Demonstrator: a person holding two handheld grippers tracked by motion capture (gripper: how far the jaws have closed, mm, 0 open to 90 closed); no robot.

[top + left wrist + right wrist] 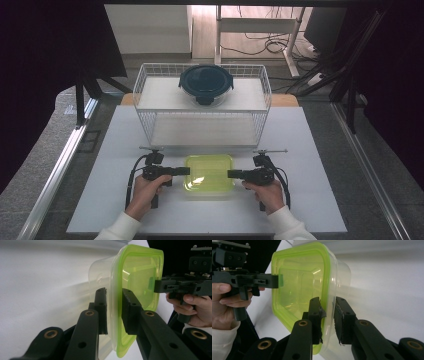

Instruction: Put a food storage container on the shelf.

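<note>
A clear container with a lime-green lid (209,173) sits on the white table (300,200) between my two grippers. My left gripper (187,171) is at its left edge and my right gripper (230,174) at its right edge, each held in a hand. In the left gripper view the jaws (115,293) straddle the lid's rim (137,272); one pad touches and a thin gap shows at the other. It is the same in the right gripper view (327,301): rim (297,277) between the jaws, with a sliver of gap on one side.
Behind the container stands a white wire rack (150,85) with two shelves. A dark round lidded container (206,82) rests on its top shelf. Metal rails run along both sides of the table, and dark curtains hang left and right.
</note>
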